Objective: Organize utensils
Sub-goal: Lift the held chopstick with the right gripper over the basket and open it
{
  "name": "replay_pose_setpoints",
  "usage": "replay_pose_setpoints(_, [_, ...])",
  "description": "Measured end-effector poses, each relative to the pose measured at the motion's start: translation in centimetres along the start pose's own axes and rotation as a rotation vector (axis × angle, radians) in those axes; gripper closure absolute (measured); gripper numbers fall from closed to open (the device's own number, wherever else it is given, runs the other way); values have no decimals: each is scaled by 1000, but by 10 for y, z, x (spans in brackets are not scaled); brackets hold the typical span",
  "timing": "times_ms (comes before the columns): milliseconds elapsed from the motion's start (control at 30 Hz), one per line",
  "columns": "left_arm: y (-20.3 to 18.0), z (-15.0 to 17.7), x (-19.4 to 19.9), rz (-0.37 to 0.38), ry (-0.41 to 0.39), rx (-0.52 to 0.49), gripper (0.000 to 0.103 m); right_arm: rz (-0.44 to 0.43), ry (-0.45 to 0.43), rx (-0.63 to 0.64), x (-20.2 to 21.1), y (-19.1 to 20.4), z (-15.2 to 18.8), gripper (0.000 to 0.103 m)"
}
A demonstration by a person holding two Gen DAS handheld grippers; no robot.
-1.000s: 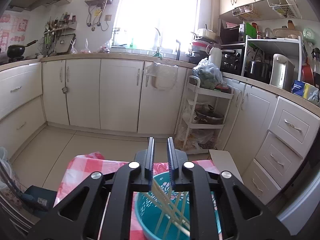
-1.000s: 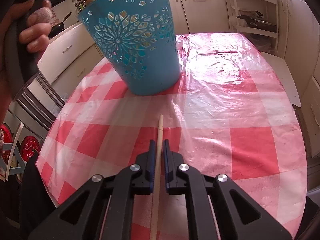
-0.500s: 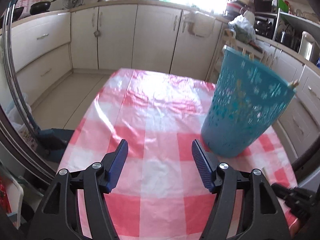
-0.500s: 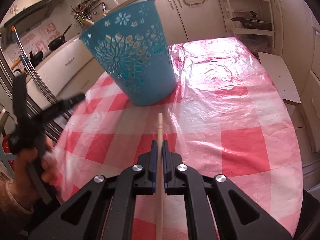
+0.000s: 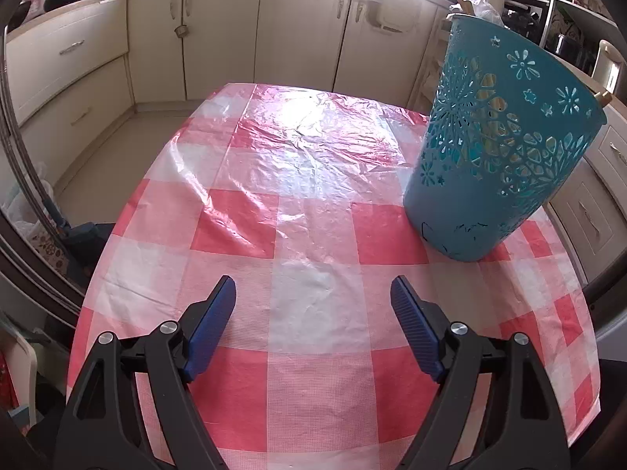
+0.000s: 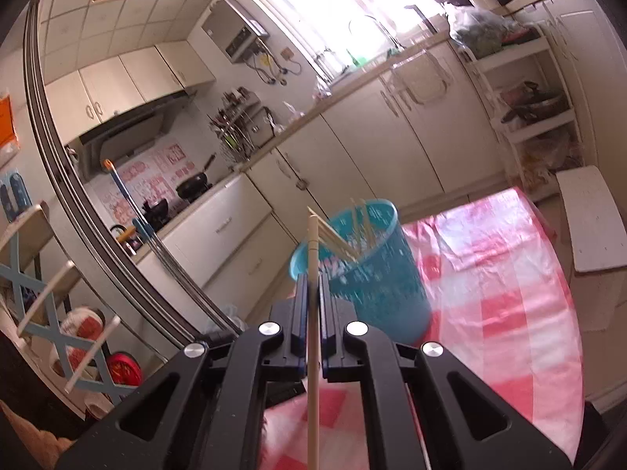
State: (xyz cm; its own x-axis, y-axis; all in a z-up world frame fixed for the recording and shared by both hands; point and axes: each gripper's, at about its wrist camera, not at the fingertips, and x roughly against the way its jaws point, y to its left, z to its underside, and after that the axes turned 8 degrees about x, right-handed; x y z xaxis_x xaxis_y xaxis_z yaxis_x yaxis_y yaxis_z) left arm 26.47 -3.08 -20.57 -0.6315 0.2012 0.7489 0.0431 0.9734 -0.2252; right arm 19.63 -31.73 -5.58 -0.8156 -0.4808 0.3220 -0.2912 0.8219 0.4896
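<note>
Left hand-held gripper (image 5: pixel 312 299): jaws spread wide and have just been opening; nothing between the blue ribbed pads, only bare cloth below. It hangs over the near part of the counter (image 5: pixel 313 180), which is covered by a red-and-white checked cloth under a clear, crinkled plastic sheet that glares at the far end. To the right on the same counter stands the teal basket (image 5: pixel 497 156): plastic, tapering to a narrower base, upper wall pierced with flower and star cutouts, lower band solid with dark scuff marks. Pale sticks show through the cutouts, and one tip pokes over the rim on the right. Right hand-held gripper (image 6: pixel 312 278): jaws pressed together, pinching a single chopstick (image 6: pixel 312 352). The chopstick is pale, light wood colour, straight and slim; it runs lengthwise between the pads, its far end projecting past the fingertips, its near end reaching the bottom edge of the view. In the right wrist view the basket sits just beyond the fingertips, motion-blurred, with several more pale chopsticks (image 6: pixel 345 243) leaning inside it and rising above the rim.
</note>
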Motion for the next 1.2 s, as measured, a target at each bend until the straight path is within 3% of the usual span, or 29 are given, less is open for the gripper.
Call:
replay_pose_setpoints(133, [-5, -1, 2, -7, -10, -3, 25, 3, -126, 59, -21, 18, -55, 97])
replay_pose_setpoints(267, [-7, -2, 3, -11, -13, -11, 25, 101, -247, 122, -59, 27, -91, 97])
replay_pose_setpoints(367, [-7, -2, 2, -10, -14, -11, 25, 214, -291, 138, -86, 23, -93, 97])
replay_pose_setpoints(567, [-8, -2, 3, -6, -17, -15, 21, 330, -244, 204, -117, 12, -66, 97])
replay_pose_setpoints(833, [-9, -1, 6, -19, -34, -19, 14, 337, -149, 298, -109, 17, -30, 90])
replay_pose_setpoints(900, [-9, -1, 8, -25, -39, -19, 12, 329, -128, 316, -98, 22, -21, 83])
replay_pose_setpoints(967, [-10, -1, 10, -38, -48, -19, 11, 324, -97, 319, -84, 27, -10, 69])
replay_pose_setpoints(1000, [-10, -1, 12, -48, -58, -19, 10, 323, -84, 321, -78, 29, -5, 67])
replay_pose_setpoints(1200, [-17, 1, 34, -145, -102, -59, 8, 364, 17, 308, -36, 39, 22, 37])
